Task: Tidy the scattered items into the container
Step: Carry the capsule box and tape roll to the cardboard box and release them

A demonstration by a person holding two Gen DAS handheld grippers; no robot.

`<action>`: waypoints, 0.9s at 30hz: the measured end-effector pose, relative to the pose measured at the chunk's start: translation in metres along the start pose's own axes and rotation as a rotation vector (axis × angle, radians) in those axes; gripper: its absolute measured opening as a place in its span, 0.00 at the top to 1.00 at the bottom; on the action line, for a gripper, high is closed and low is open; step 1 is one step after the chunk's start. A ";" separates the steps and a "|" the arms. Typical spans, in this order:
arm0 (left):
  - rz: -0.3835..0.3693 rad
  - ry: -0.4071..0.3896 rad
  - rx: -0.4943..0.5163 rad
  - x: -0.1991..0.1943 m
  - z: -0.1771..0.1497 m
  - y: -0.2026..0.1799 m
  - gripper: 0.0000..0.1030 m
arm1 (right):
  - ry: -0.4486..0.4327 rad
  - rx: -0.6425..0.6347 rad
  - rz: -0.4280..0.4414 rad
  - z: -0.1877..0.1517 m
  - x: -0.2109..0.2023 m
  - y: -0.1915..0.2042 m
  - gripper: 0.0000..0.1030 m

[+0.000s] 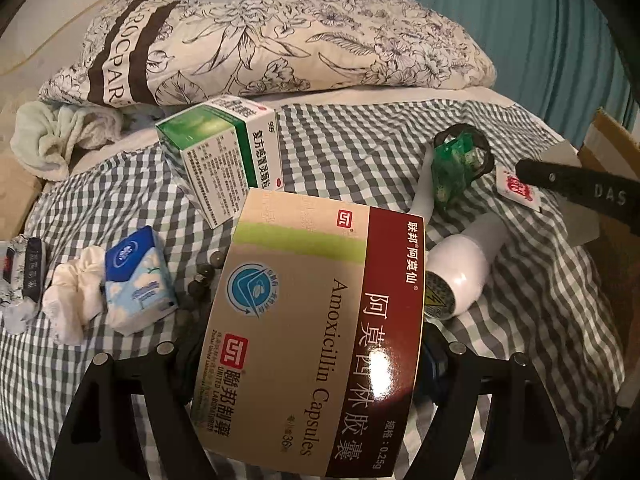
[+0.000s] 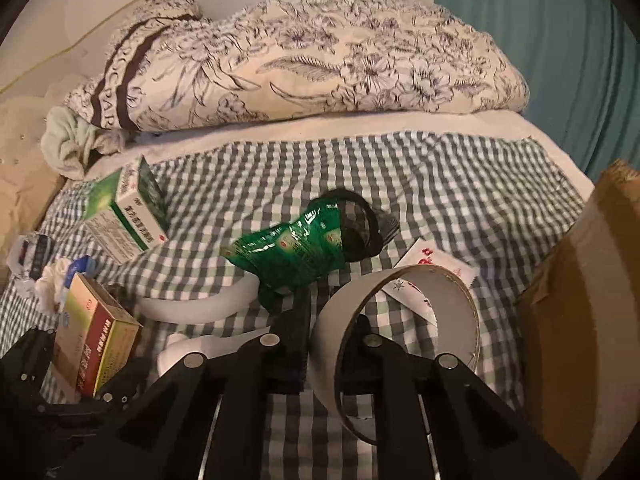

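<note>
The amoxicillin box [image 1: 316,328] is clamped between the left gripper's [image 1: 308,350] jaws; the tape roll's [image 2: 404,344] wall is pinched by the right gripper [image 2: 324,338].

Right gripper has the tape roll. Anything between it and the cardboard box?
Nothing visible. The right gripper is shut on the tape roll's wall, and the cardboard box stands immediately to its right, with only checked bedsheet between.

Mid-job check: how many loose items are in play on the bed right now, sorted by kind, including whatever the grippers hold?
Medicine boxes: 2 (Amoxicillin box in the left gripper, green-and-white box)
Tissue packs: 2 (blue pack, dark pack)
Tape rolls: 1 (tape roll, in the right gripper)
Green sachet packs: 1
Hair dryers: 1
Total: 7
</note>
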State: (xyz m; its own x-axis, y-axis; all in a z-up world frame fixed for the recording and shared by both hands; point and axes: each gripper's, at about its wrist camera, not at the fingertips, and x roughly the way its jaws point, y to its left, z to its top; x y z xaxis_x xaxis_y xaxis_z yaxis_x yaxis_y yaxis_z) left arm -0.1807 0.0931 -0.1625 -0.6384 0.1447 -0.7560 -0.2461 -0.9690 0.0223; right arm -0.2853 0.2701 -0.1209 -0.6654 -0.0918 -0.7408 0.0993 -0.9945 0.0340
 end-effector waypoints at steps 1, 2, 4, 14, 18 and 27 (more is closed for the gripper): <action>-0.001 0.000 -0.004 -0.003 0.000 0.001 0.21 | -0.007 -0.007 0.003 0.001 -0.005 0.001 0.91; -0.003 0.000 -0.010 -0.006 -0.001 0.002 0.21 | -0.008 -0.014 0.008 0.001 -0.011 0.003 0.91; -0.006 0.001 -0.019 -0.012 -0.001 0.003 0.21 | -0.012 -0.015 0.023 -0.001 -0.020 0.005 0.91; -0.016 -0.030 -0.033 -0.068 0.002 -0.006 0.21 | -0.037 -0.024 0.069 -0.009 -0.072 0.019 0.91; -0.007 -0.042 -0.021 -0.090 0.002 -0.012 0.21 | -0.058 -0.038 0.091 -0.011 -0.101 0.025 0.91; -0.007 -0.085 -0.011 -0.138 0.013 -0.033 0.21 | -0.095 -0.046 0.124 -0.022 -0.160 0.023 0.91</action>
State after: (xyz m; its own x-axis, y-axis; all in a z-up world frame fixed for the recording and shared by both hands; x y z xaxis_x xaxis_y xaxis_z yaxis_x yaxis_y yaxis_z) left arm -0.0941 0.1079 -0.0503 -0.6968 0.1675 -0.6974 -0.2432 -0.9699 0.0100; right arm -0.1608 0.2633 -0.0166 -0.7130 -0.2200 -0.6657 0.2173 -0.9721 0.0885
